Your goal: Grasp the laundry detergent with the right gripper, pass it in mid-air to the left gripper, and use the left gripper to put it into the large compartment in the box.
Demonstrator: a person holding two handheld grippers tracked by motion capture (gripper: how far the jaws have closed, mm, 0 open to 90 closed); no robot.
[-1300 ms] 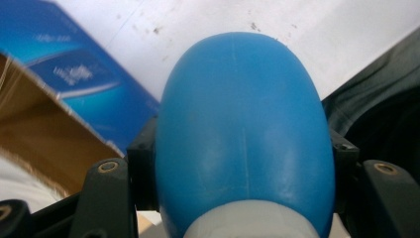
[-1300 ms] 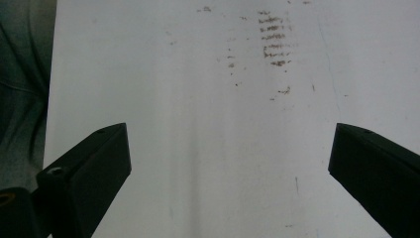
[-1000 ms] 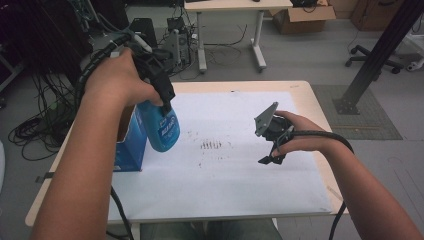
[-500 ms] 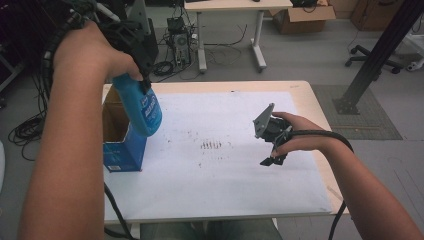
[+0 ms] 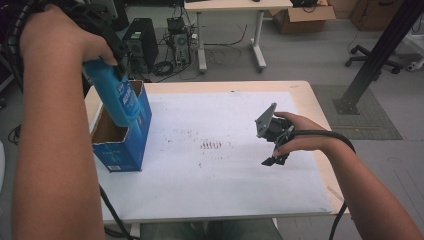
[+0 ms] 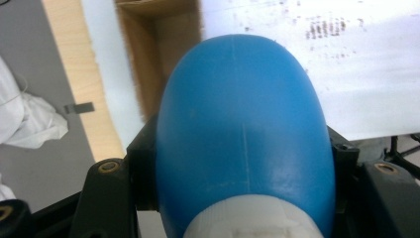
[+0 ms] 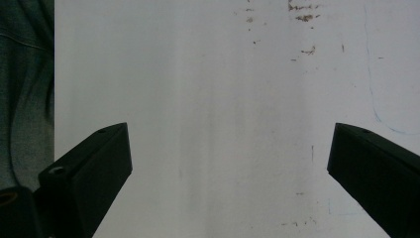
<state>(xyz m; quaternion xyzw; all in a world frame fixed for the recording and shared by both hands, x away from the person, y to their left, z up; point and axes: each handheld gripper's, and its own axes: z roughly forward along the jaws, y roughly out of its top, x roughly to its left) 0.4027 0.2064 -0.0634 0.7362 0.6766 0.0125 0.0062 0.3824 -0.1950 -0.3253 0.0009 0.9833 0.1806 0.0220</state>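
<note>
The left gripper (image 5: pixel 107 47) is clamped on a blue bottle (image 5: pixel 114 97), its jaws pressing the bottle's sides. The bottle hangs tilted in the air at the far left of the table (image 5: pixel 305 95), its lower end over the open top of a blue box (image 5: pixel 127 145) and level with the box's rim; whether it touches the cardboard cannot be told. A pale label runs along the bottle's side in the high view, and there is small print low on the box's near face, but both are too small and blurred to read.

The left gripper view looks along the bottle (image 6: pixel 242 134): its smooth rounded blue body with a faint seam down the middle, a white ribbed collar at the bottom edge, and black jaws on either side of it. Beyond it lie the brown inside of the box (image 6: pixel 158 54) and the white sheet (image 6: pixel 356 74) with dark smudges.

The right gripper (image 5: pixel 275 145) hovers over the right part of the white sheet (image 5: pixel 225 190), well apart from the box. In the right gripper view its jaws stand wide apart with nothing between them, above the marked sheet (image 7: pixel 223 124); a faint blue line shows at the right.
</note>
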